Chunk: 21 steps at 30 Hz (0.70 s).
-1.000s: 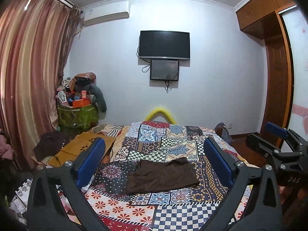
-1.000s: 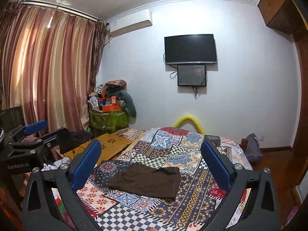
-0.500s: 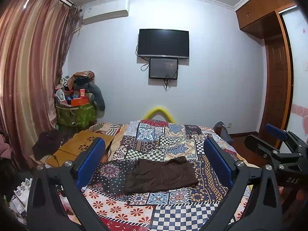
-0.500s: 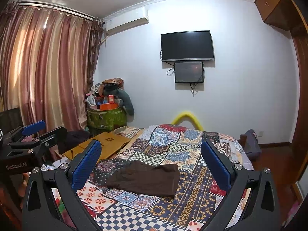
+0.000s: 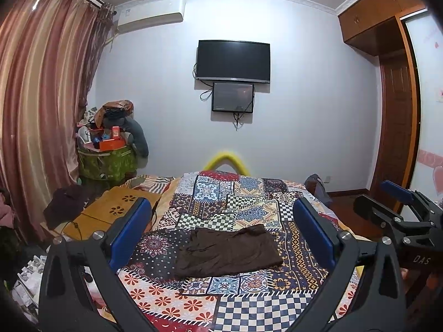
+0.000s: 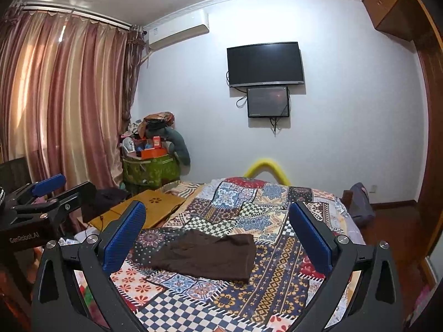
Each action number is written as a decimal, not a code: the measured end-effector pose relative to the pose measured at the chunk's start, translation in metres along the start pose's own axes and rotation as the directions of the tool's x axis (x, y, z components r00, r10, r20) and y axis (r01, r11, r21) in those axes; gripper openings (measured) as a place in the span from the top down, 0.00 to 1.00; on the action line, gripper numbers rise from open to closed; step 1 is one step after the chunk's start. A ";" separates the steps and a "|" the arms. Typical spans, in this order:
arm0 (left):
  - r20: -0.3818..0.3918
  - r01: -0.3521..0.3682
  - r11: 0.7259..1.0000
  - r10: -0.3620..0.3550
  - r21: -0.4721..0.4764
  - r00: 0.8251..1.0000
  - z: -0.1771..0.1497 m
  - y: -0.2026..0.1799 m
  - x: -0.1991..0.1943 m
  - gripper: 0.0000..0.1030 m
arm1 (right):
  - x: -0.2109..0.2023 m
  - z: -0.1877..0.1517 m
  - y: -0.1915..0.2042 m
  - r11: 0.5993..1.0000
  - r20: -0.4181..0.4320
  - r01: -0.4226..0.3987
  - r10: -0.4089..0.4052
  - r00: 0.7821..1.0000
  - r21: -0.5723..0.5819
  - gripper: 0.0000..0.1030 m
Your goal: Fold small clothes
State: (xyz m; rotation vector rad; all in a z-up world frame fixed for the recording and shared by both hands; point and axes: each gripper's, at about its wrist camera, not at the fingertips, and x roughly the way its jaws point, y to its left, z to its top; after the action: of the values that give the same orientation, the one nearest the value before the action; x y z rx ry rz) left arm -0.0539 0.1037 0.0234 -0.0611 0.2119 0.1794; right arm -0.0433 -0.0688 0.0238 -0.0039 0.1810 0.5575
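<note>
Both grippers — left (image 5: 221, 227), right (image 6: 218, 228) — spread; creased brown garment (image 5: 227, 250) flat on patchwork quilt (image 5: 249, 207).

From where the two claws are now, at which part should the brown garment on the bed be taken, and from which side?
Probably the two near corners of the brown garment, one per claw. It lies flat on the patchwork bedspread, its long edge facing both open claws, left claw and right claw. Come down from the near side and pinch the thin edge.

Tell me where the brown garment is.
The brown garment lies flat on the patchwork bedspread, mid-bed, framed between both open hand-held grippers in each wrist view.
</note>
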 end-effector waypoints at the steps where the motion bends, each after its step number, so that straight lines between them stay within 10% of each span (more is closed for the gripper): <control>1: -0.001 0.001 1.000 -0.001 -0.001 1.000 0.000 0.000 0.000 0.00 | 0.000 0.000 0.000 1.000 0.000 0.000 0.000 1.000 0.000 0.00; 21: -0.017 0.026 1.000 -0.026 -0.007 1.000 0.001 -0.001 0.002 0.00 | 0.000 0.002 0.000 1.000 -0.003 -0.008 0.008 1.000 0.001 0.00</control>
State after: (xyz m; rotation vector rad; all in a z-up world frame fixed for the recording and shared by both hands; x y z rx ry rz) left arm -0.0514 0.1030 0.0240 -0.0718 0.2278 0.1539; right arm -0.0427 -0.0686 0.0256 -0.0029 0.1844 0.5653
